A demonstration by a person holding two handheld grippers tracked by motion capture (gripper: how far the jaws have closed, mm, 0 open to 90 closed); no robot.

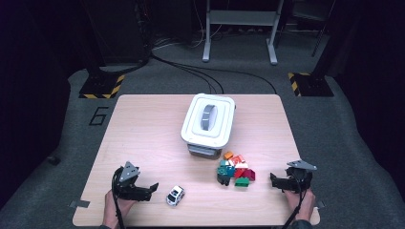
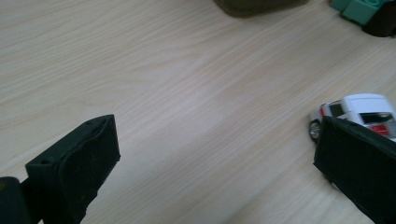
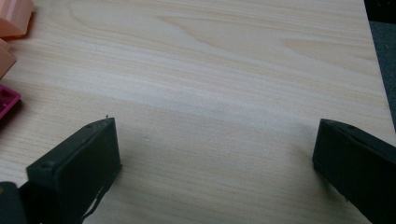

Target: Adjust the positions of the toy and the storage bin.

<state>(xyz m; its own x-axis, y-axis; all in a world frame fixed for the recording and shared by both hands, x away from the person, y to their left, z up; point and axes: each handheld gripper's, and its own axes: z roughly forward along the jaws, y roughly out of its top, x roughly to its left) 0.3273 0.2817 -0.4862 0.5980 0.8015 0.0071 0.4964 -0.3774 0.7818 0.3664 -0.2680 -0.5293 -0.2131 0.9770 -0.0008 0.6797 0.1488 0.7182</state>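
Near the table's (image 1: 143, 119) front edge, the left gripper (image 1: 152, 187) rests with jaws spread wide and empty, just beside the toy car (image 1: 175, 195), well placed to reach it. The right gripper (image 1: 274, 180), likewise open and empty, faces the pile of blocks (image 1: 235, 169) before the lidded white bin (image 1: 208, 123).

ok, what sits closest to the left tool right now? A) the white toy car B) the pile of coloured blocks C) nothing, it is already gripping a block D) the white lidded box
A: the white toy car lies just beside the open left tool, and the car shows right past one of that tool's jaws in the left gripper view.
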